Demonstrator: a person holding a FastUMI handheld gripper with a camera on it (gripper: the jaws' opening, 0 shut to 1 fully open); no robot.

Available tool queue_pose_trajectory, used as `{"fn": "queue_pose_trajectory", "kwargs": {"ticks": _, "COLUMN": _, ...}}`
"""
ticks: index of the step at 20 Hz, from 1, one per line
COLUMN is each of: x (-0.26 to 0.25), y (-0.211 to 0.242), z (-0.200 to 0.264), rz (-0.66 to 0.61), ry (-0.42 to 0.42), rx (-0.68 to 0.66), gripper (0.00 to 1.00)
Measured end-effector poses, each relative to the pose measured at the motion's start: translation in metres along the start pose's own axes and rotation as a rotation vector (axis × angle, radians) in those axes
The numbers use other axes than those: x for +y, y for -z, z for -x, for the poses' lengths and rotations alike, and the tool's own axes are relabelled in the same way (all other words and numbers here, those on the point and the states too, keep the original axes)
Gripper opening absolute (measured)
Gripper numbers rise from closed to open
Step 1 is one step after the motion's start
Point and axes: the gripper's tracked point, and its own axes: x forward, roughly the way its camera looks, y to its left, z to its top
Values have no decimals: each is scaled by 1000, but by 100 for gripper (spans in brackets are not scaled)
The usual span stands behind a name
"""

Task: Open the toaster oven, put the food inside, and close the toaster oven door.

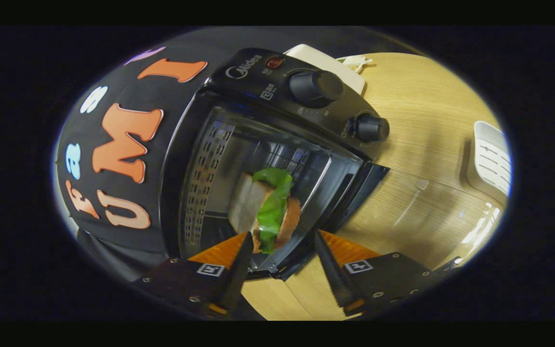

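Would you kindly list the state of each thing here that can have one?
Oven: open, unlit inside.
Door: swung fully down, lying flat over the table.
Sandwich: inside the oven, just ahead of the tool's fingers.
Tool: open, holding nothing.
Lamp: cannot tell if lit.

Handheld gripper (282, 238), seen along its 2 fingers. The fingers (239, 270) taper forward to narrow tips, with a wide gap between them, so the jaws stand spread apart. Neither tip presses on anything. Each finger base carries 1 small square marker.
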Motion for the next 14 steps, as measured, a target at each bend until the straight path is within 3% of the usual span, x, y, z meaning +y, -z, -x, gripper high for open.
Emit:
{"fn": "queue_pose_trajectory", "kwargs": {"ticks": 2, "x": -12, "y": 13, "z": 15, "rz": 63, "ry": 53, "rx": 35, "gripper": 93}}
{"fn": "queue_pose_trajectory", "kwargs": {"ticks": 3, "x": -18, "y": 17, "z": 22, "rz": 114, "ry": 76, "rx": 40, "gripper": 97}}
{"fn": "queue_pose_trajectory", "kwargs": {"ticks": 14, "x": -48, "y": 36, "z": 120, "rz": 773, "ry": 164, "rx": 51, "gripper": 98}}
